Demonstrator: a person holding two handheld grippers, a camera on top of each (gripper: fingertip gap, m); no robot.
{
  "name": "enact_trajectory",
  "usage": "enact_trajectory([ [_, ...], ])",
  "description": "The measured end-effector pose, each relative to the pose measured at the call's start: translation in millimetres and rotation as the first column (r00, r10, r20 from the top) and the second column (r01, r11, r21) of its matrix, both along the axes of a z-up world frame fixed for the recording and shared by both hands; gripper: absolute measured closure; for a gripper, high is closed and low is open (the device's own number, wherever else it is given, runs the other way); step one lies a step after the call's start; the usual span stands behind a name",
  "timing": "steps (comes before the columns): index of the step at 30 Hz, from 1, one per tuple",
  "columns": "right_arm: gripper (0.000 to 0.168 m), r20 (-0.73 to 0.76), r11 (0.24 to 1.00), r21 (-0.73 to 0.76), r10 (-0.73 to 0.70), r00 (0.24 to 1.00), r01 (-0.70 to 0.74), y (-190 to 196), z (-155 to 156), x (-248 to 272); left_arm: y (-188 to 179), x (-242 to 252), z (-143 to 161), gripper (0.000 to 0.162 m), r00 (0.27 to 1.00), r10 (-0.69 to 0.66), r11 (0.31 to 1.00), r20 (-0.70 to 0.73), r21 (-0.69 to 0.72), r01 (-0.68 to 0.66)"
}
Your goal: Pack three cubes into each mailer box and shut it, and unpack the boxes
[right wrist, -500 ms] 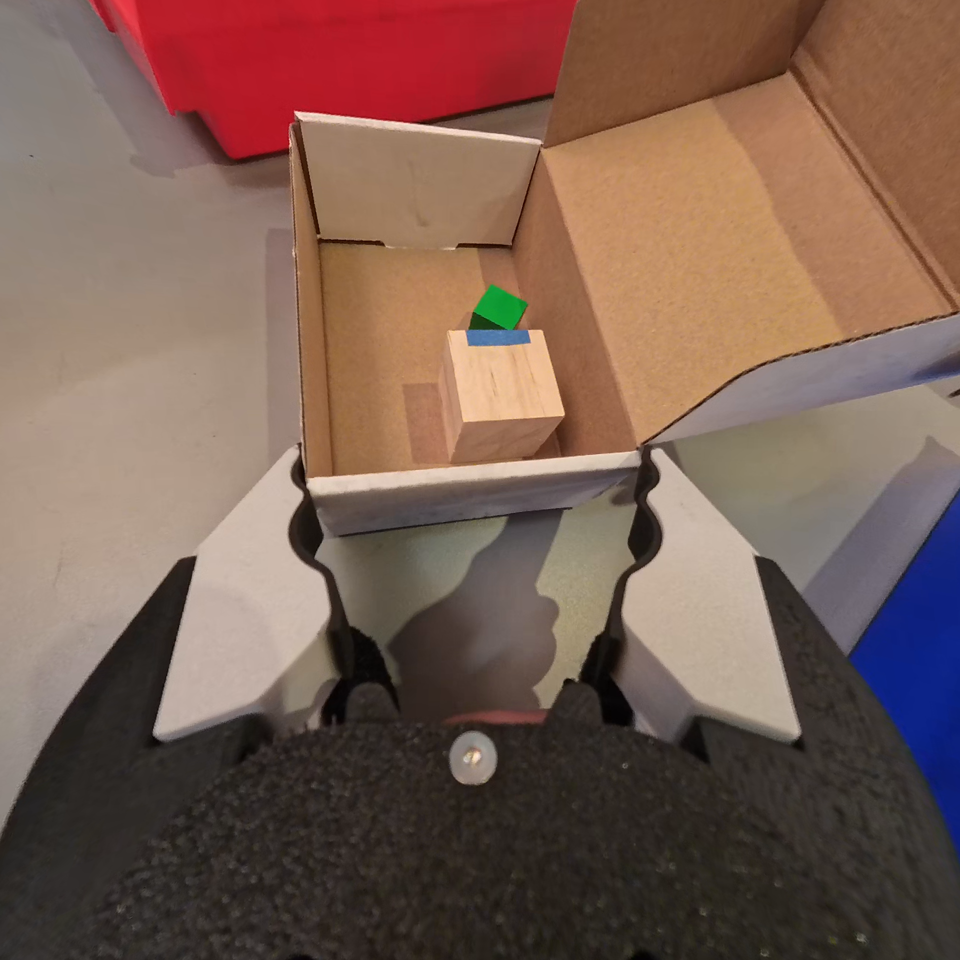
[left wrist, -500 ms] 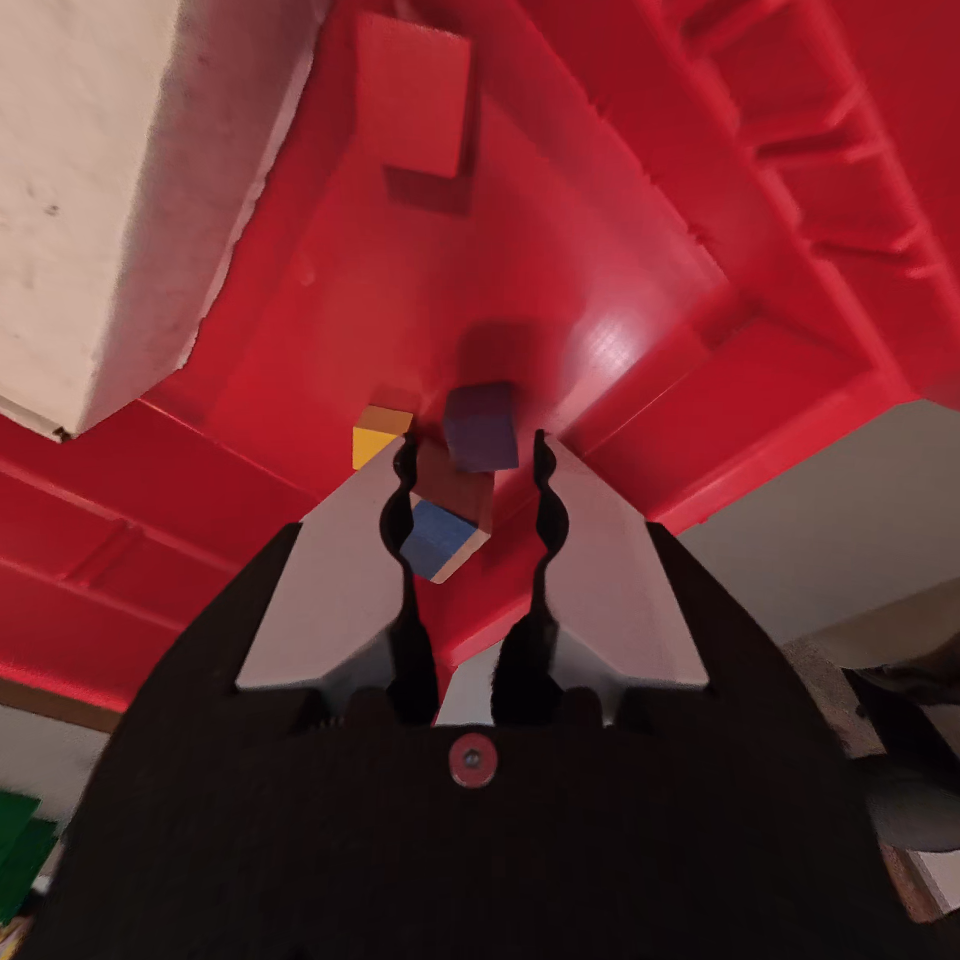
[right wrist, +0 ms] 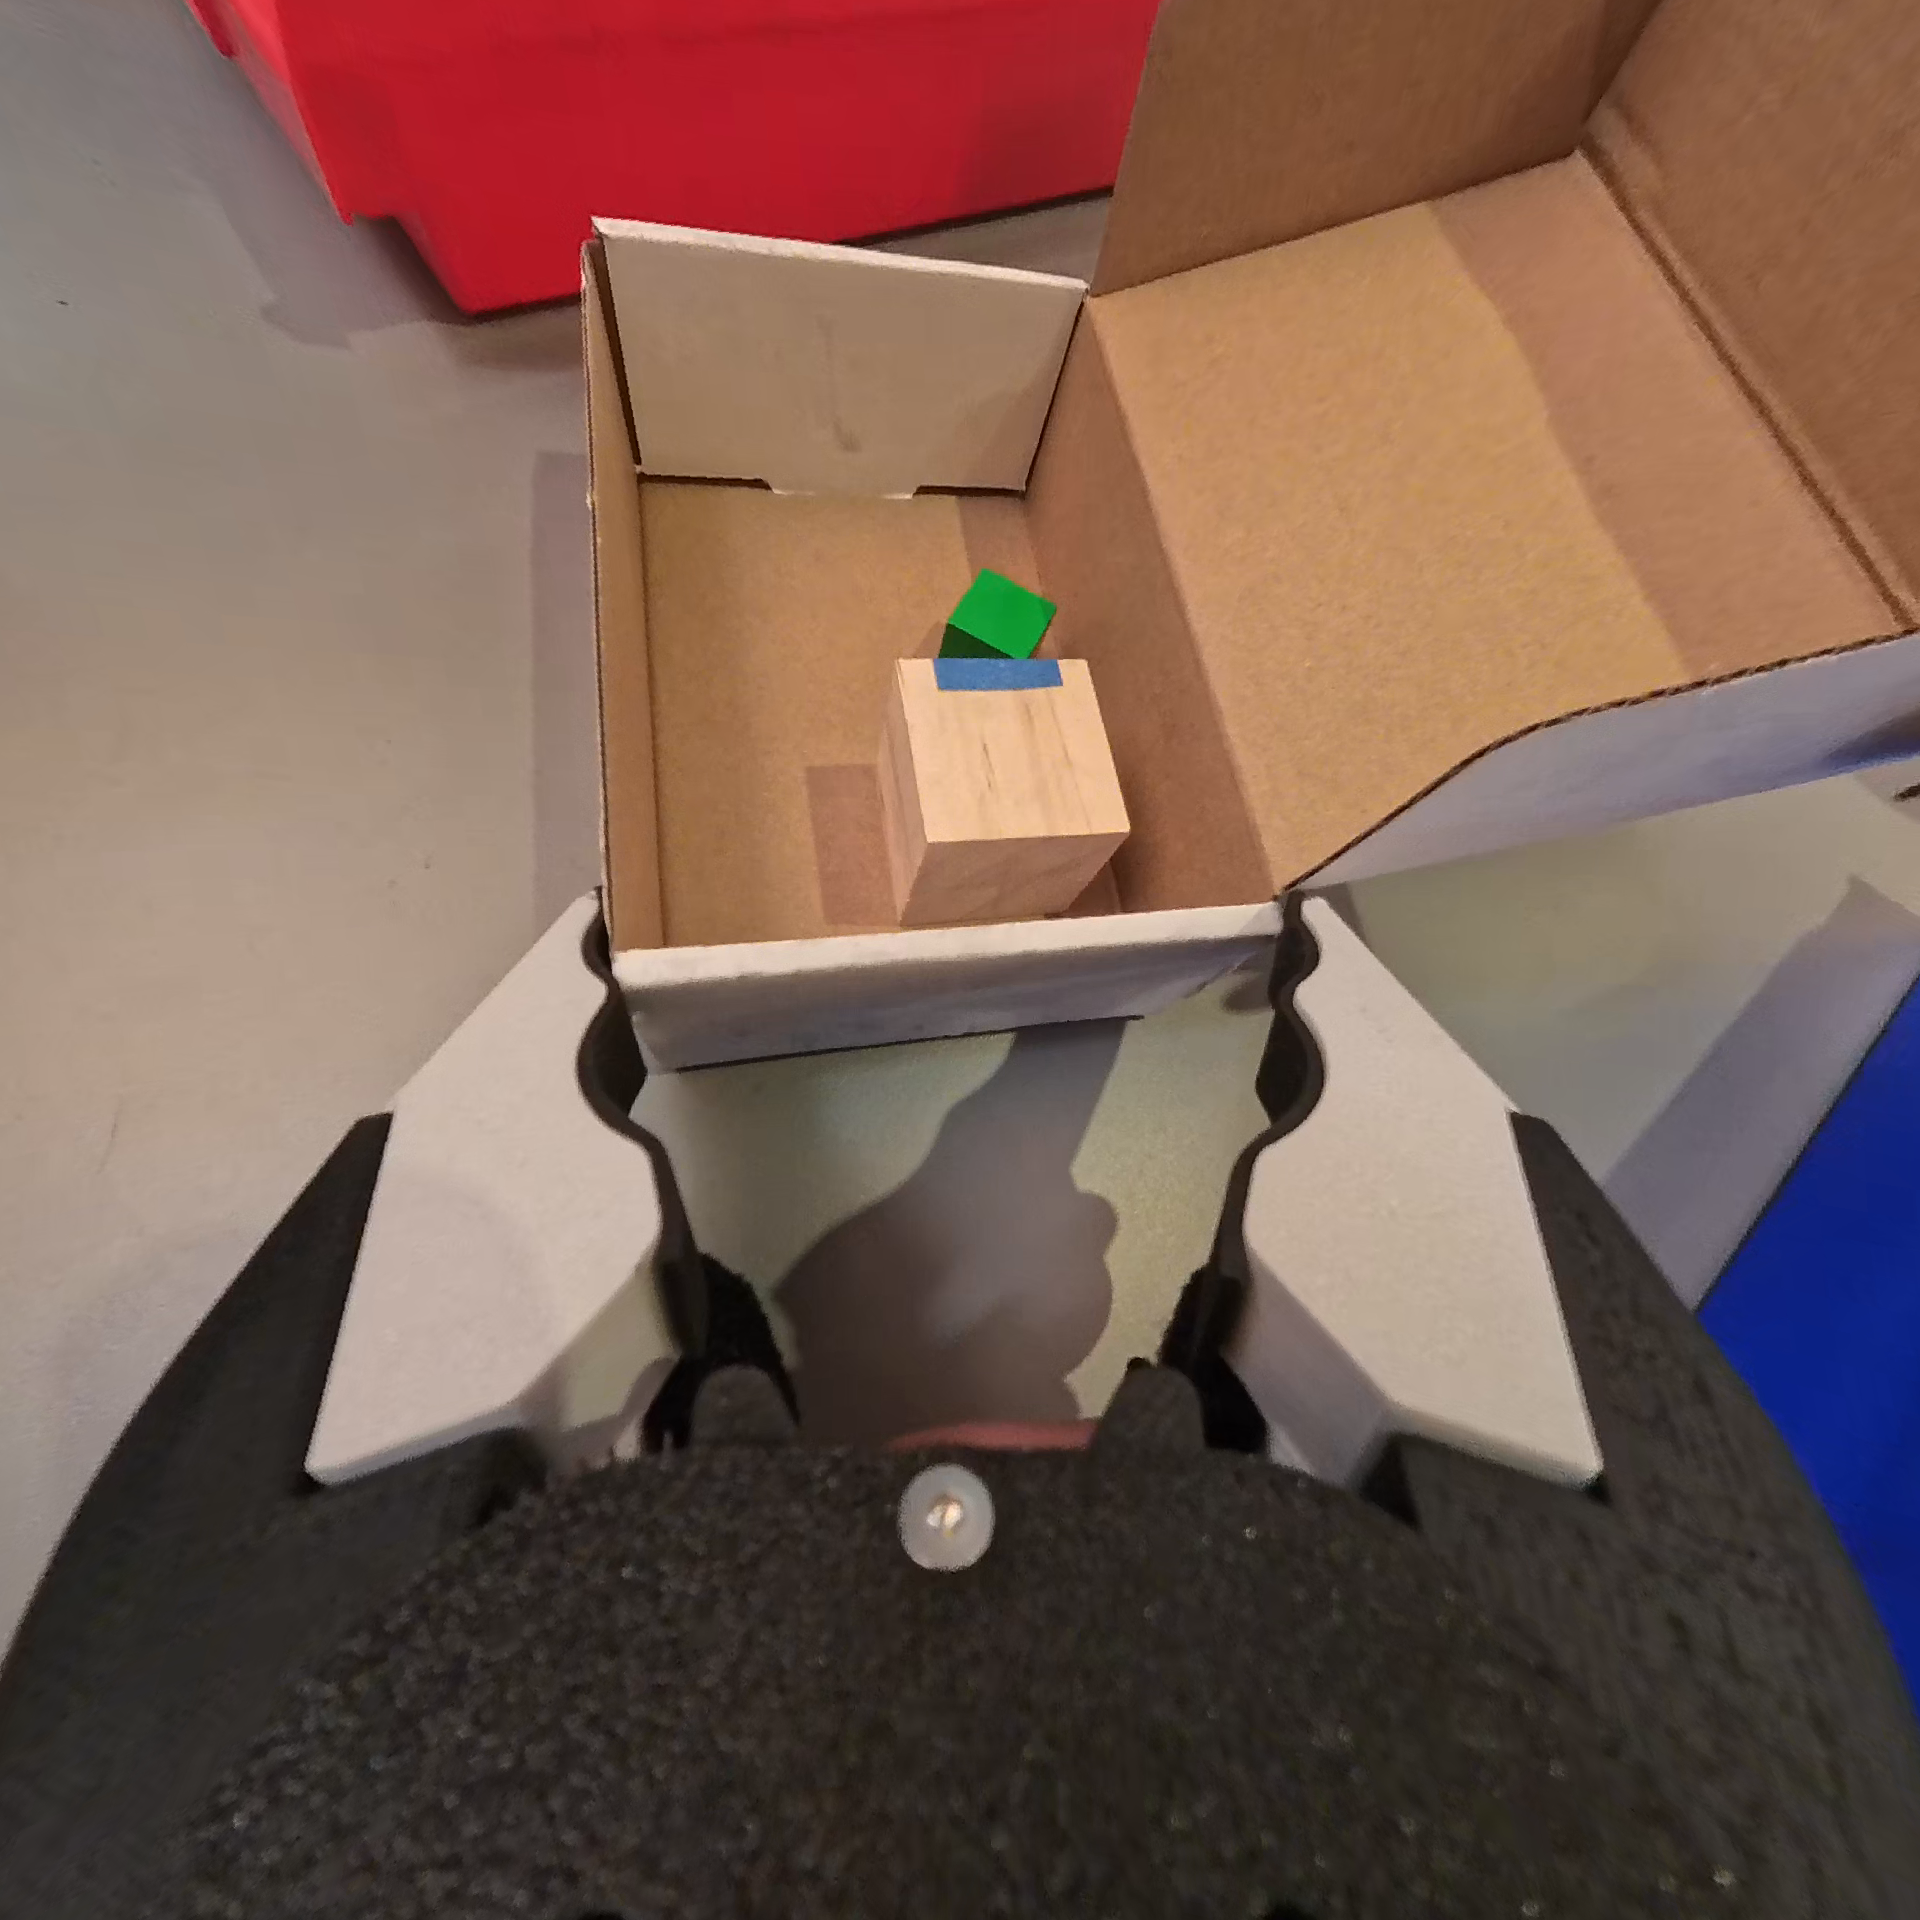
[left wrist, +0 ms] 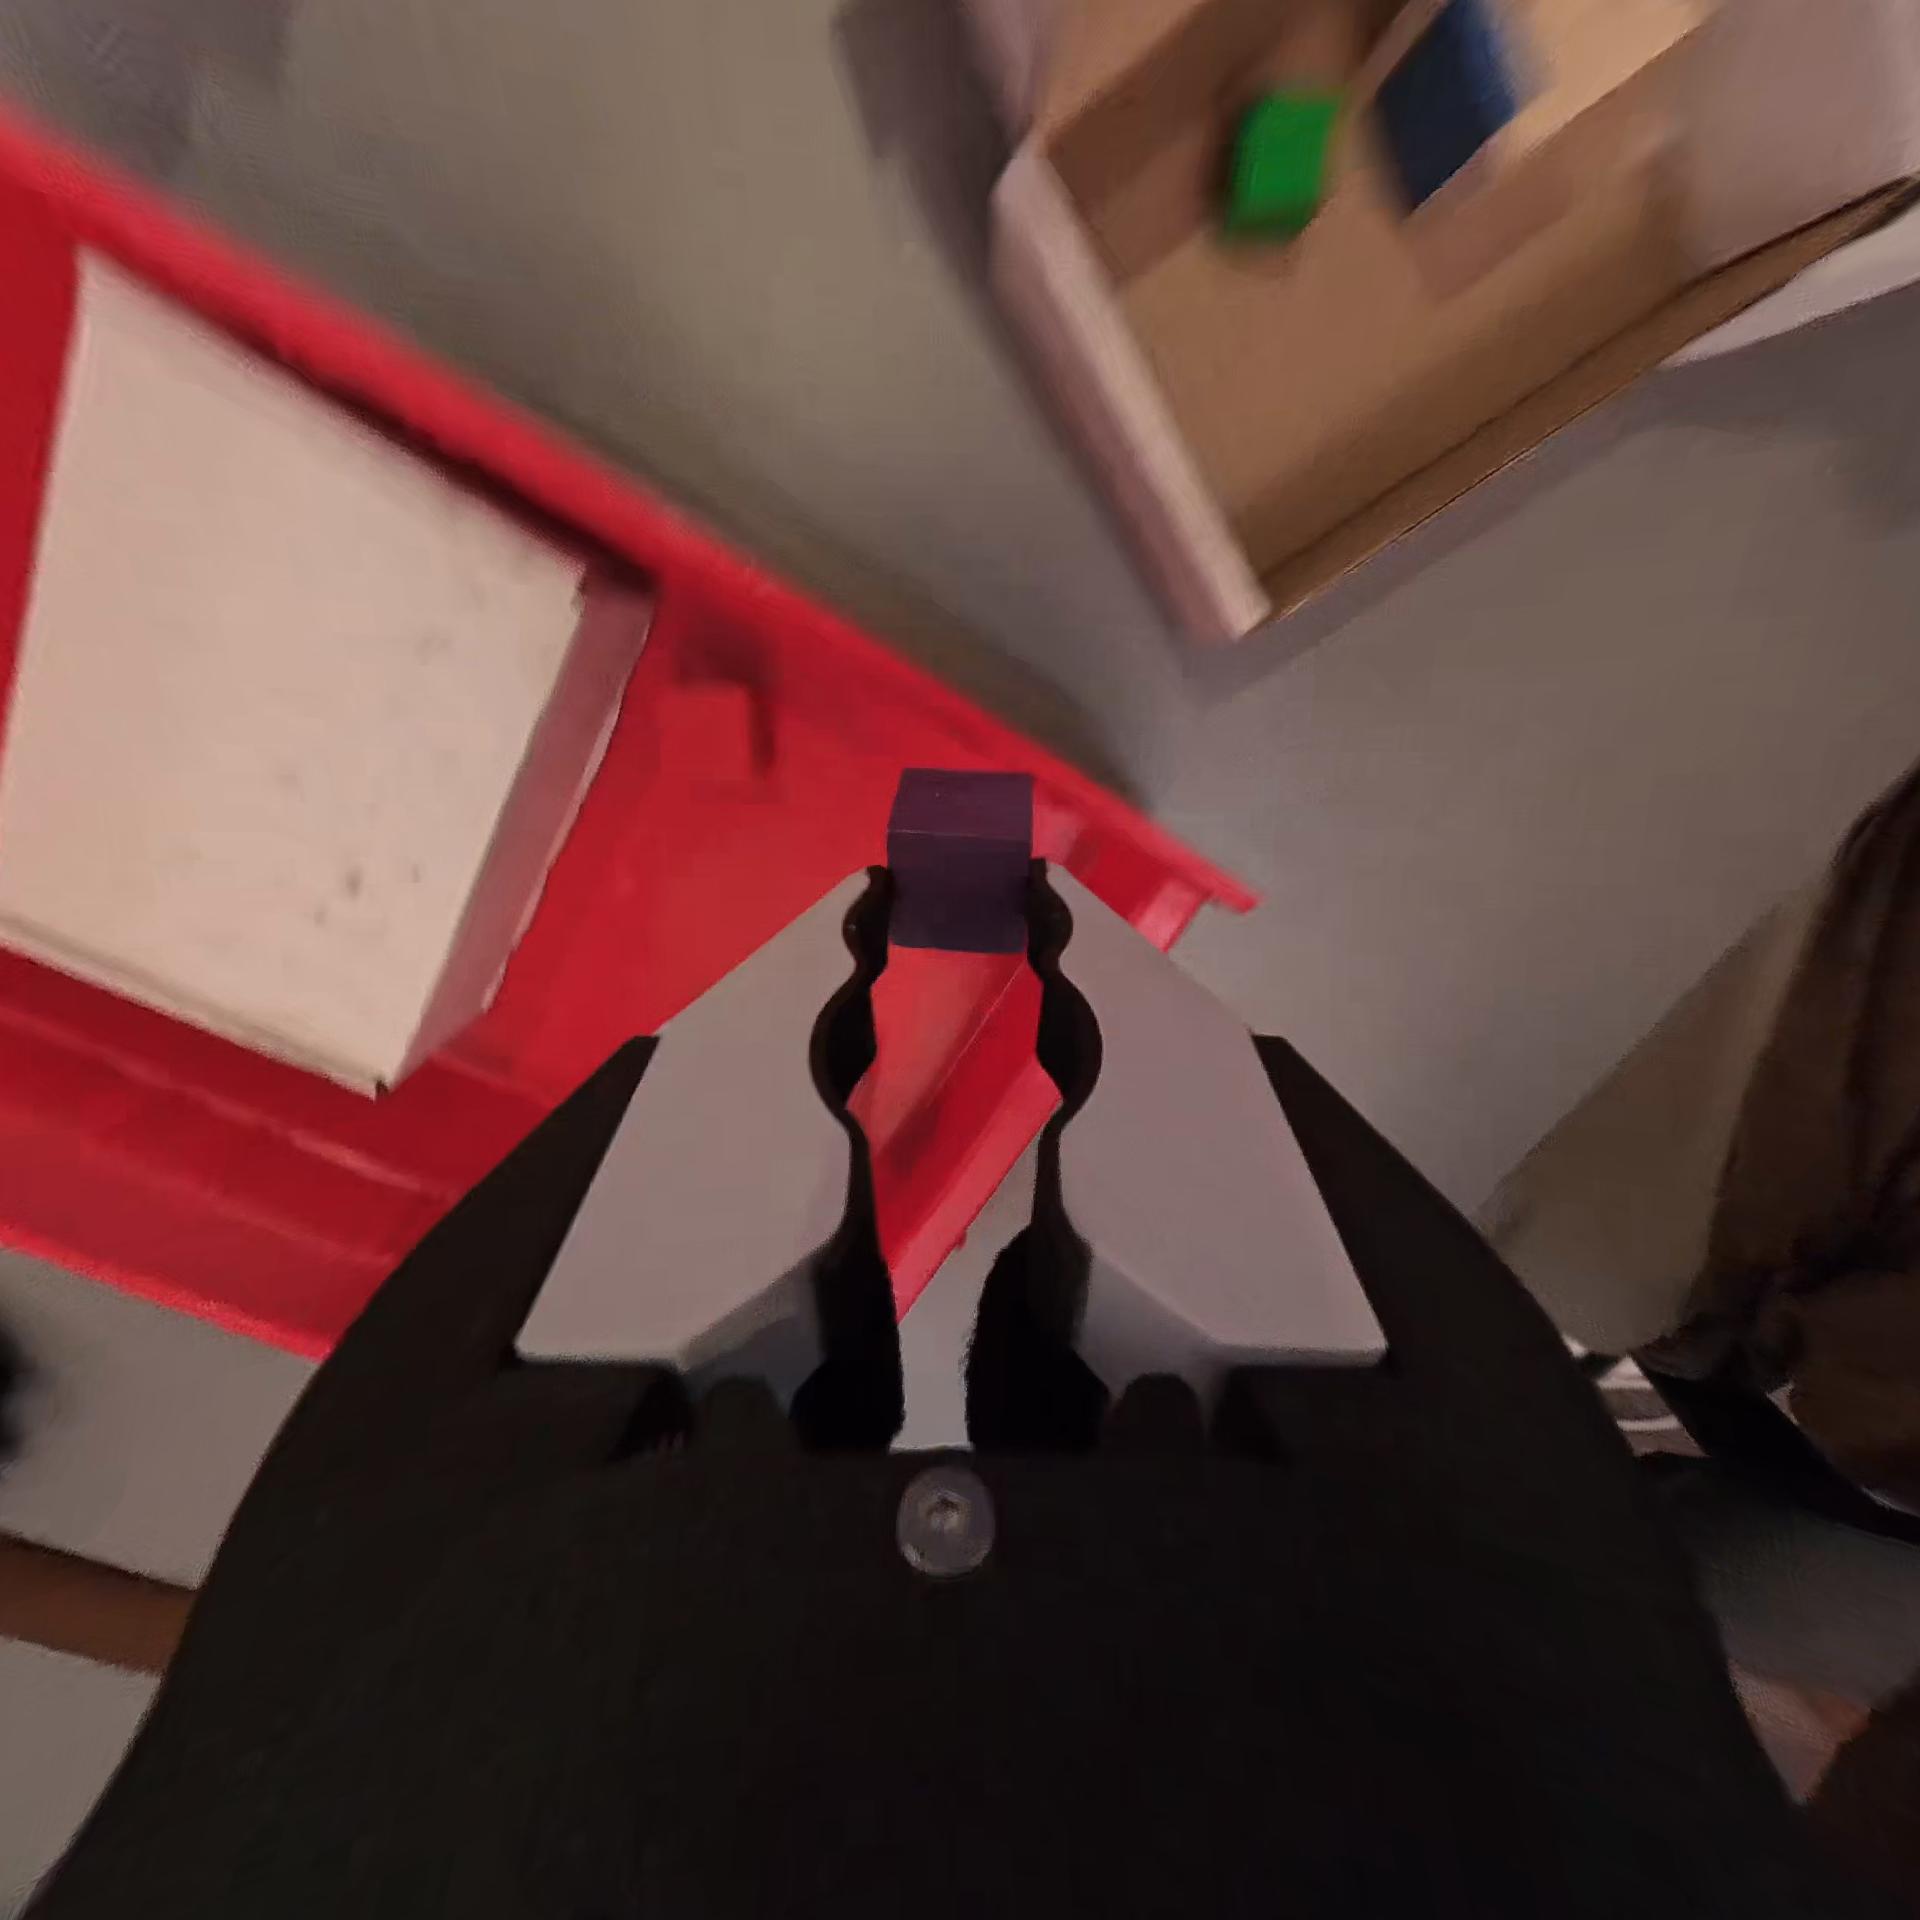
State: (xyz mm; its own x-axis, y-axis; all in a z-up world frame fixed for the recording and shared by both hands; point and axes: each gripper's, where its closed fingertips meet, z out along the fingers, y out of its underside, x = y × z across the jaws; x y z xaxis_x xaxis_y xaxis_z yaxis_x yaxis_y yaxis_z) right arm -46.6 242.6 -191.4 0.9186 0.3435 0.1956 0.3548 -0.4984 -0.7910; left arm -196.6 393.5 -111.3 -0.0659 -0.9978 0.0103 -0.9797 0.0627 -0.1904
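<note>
My left gripper (left wrist: 958, 883) is shut on a small purple cube (left wrist: 961, 857) and holds it in the air above the edge of the red bin (left wrist: 260, 1143). The open mailer box (left wrist: 1132, 416) shows blurred at the upper right of the left wrist view, with a green cube (left wrist: 1278, 166) in it. In the right wrist view my right gripper (right wrist: 940, 925) is open, its fingertips at the two near corners of the same open mailer box (right wrist: 935, 977). Inside lie a large wooden cube (right wrist: 1003, 790) with a blue strip and a small green cube (right wrist: 1003, 615).
A closed white box (left wrist: 270, 665) sits in the red bin, which also shows at the top of the right wrist view (right wrist: 675, 125). The box lid (right wrist: 1455, 488) stands open to the right. A blue thing (right wrist: 1829, 1195) lies at the right edge on the grey table (right wrist: 260, 727).
My left gripper has closed on the purple cube, lifted it out of the red bin and swung toward the open mailer box. The right gripper has hardly moved.
</note>
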Motion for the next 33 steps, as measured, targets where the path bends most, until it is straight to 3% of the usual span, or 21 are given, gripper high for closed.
enact_trajectory([
  [4, 0.047, 0.001, 1.0, 0.0, 0.0, 1.0, 0.0, 0.1, 0.0, 0.0, -53.9, 42.8, 16.4, 0.139, 0.983, -0.159, 0.987, 0.095, 0.002, 0.159],
  [6, 0.047, 0.002, 1.0, 0.0, -0.001, 1.0, 0.001, 0.0, 0.0, 0.0, -64.9, 51.9, 10.8, 0.139, 0.978, -0.2, 0.979, 0.066, 0.042, 0.198],
  [9, 0.047, 0.005, 1.0, 0.001, -0.002, 1.0, 0.002, -0.1, 0.0, -0.1, -87.0, 73.1, -2.4, 0.139, 0.969, -0.23, 0.973, 0.089, -0.004, 0.231],
  [19, 0.047, 0.01, 1.0, -0.001, 0.003, 1.0, -0.003, -0.4, -0.1, -0.3, -87.2, 99.6, -79.0, 0.138, 0.951, -0.237, 0.967, -0.198, 0.043, 0.25],
  [33, 0.046, 0.023, 1.0, 0.007, 0.009, 1.0, -0.009, -0.6, -1.1, 0.1, -94.2, 110.0, -105.4, 0.137, 0.961, -0.206, 0.975, -0.184, 0.042, 0.217],
])
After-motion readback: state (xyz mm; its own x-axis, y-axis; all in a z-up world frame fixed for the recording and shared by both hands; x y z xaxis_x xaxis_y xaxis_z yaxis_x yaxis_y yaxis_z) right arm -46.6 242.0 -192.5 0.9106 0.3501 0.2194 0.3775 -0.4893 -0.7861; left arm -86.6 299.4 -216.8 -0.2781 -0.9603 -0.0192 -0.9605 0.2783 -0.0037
